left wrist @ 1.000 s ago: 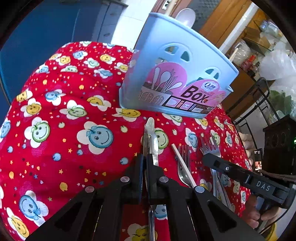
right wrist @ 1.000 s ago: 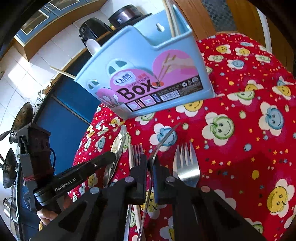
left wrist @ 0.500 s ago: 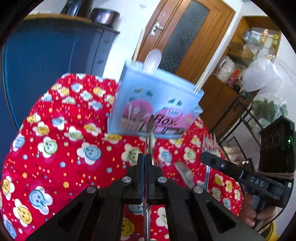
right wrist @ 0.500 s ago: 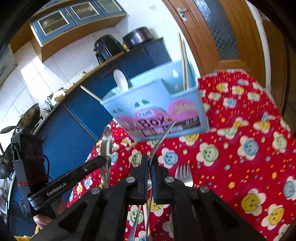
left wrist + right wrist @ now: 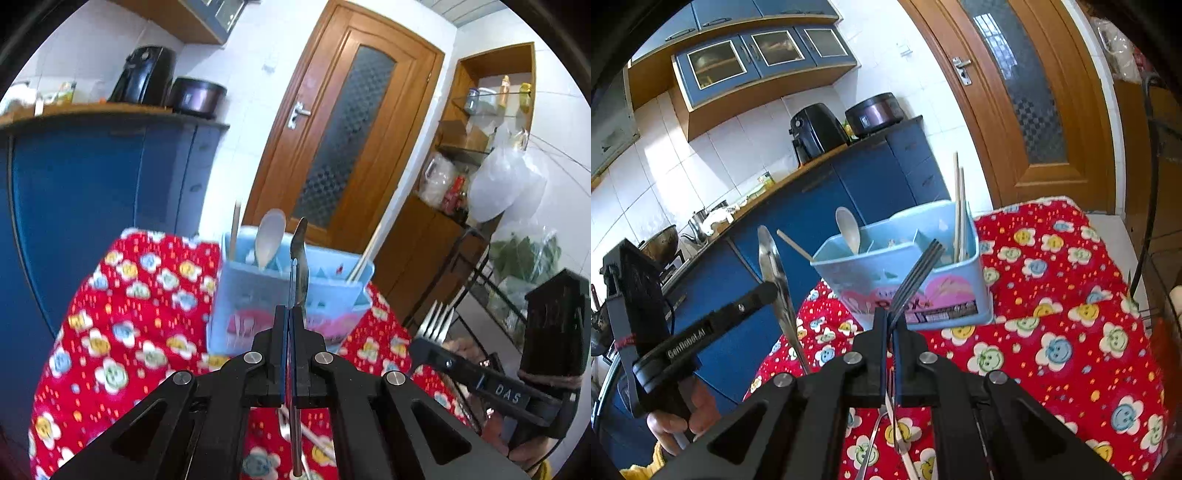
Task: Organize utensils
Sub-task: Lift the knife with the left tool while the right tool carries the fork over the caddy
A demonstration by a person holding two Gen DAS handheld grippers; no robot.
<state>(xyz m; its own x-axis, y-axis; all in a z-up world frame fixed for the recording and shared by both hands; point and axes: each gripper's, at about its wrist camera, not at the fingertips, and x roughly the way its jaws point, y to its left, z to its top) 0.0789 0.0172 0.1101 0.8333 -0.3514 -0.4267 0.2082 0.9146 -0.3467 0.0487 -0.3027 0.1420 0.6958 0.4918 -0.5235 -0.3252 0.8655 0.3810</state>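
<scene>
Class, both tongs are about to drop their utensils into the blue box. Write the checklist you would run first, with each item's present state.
1. Left tongs shut on the spoon: ok.
2. Right tongs shut on the fork: ok.
3. Both utensils lifted off the red cloth: ok.
4. Blue box upright: ok.
5. Free room in its compartments beside the white spoon and chopsticks: cannot tell.
6. Utensils over the box opening: not ok.
</scene>
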